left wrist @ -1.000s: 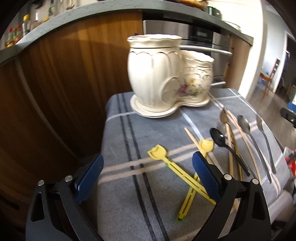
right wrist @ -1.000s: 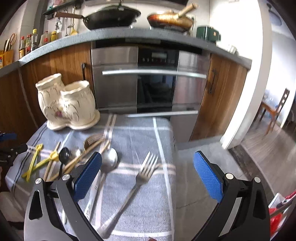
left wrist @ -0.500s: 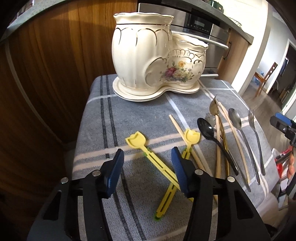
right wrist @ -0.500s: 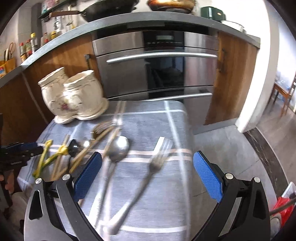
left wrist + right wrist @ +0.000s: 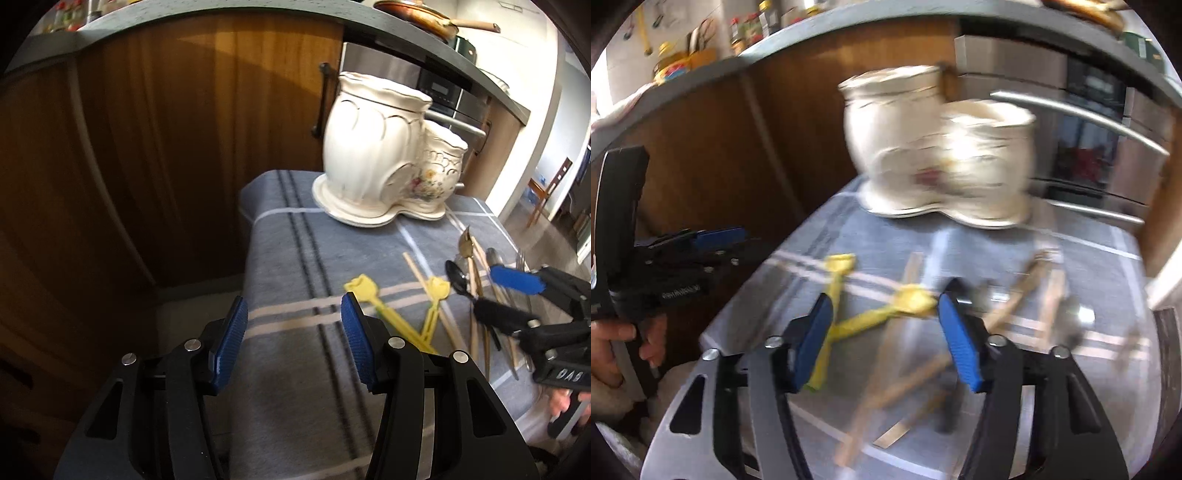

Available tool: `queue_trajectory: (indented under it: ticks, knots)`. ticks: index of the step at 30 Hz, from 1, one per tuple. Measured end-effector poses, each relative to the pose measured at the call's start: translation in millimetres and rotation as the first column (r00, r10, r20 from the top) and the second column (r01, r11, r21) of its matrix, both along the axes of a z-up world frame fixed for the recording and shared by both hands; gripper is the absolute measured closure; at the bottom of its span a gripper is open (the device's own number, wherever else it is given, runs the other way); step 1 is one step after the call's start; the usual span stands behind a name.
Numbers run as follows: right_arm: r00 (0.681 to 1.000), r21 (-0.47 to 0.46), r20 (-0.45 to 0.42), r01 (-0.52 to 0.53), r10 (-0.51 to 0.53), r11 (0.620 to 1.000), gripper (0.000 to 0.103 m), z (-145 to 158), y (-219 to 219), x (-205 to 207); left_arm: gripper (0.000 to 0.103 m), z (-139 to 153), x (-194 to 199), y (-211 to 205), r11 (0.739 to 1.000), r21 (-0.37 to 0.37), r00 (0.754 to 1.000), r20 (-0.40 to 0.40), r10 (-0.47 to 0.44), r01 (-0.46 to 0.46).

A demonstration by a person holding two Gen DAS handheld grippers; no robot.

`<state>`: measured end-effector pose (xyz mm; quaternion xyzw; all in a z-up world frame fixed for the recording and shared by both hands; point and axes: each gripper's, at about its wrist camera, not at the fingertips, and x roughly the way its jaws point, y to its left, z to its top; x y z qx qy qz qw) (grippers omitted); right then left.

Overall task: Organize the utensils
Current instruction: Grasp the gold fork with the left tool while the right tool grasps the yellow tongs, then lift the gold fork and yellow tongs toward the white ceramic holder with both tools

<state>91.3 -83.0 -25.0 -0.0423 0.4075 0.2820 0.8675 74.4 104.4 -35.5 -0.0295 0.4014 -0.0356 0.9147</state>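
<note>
A kitchen with brown wooden cabinets (image 5: pixel 155 155) and a steel oven (image 5: pixel 1089 147) stands behind the counter covered with a grey striped cloth (image 5: pixel 295 258). On the cloth a cream ceramic double utensil holder (image 5: pixel 384 162) stands at the far side. Nearer lie two crossed yellow plastic sticks with flower-shaped heads (image 5: pixel 391 314), beside wooden chopsticks (image 5: pixel 424 284) and metal spoons (image 5: pixel 465 258). The left tongs (image 5: pixel 291 343) are released and empty above bare cloth. The right tongs (image 5: pixel 884 332) are closing above the yellow sticks, not pressing them.

I see bare cloth (image 5: pixel 295 369) ahead of my left gripper (image 5: pixel 291 339) (utensils (image 5: pixel 476 291) crowd the right), with the ceramic holder (image 5: pixel 373 158) blocking the far edge.
</note>
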Motion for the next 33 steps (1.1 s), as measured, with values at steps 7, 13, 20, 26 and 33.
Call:
queue_trajectory:
  ticks: [7,13,20,26,33]
  knots:
    - [0.998,-0.097,-0.038,-0.049,0.046,0.994,0.063,-22.4,53.4,11.9,0.048,-5.4,-3.2,7.5,1.000,-0.001,1.000,0.009,-0.008,0.008]
    - [0.996,-0.145,-0.072,-0.056,0.046,0.988,0.081,-37.4,67.4,17.2,0.048,-8.9,-3.9,7.7,1.000,-0.004,1.000,0.008,-0.021,0.021]
    - [0.998,-0.106,-0.053,-0.026,0.021,0.994,0.093,-34.2,62.4,14.7,0.048,-12.2,-4.5,-0.7,0.999,0.000,0.999,-0.003,-0.045,0.045]
    - [0.999,-0.021,0.002,0.042,-0.042,0.999,0.093,-1.2,11.7,-1.3,0.048,-7.8,0.5,-25.4,0.994,0.000,0.994,-0.018,-0.106,0.106]
    - [0.968,0.044,0.088,0.234,-0.237,0.971,0.093,40.0,-90.5,-21.1,0.049,5.9,21.4,-92.8,0.961,-0.021,0.961,-0.007,-0.277,0.277]
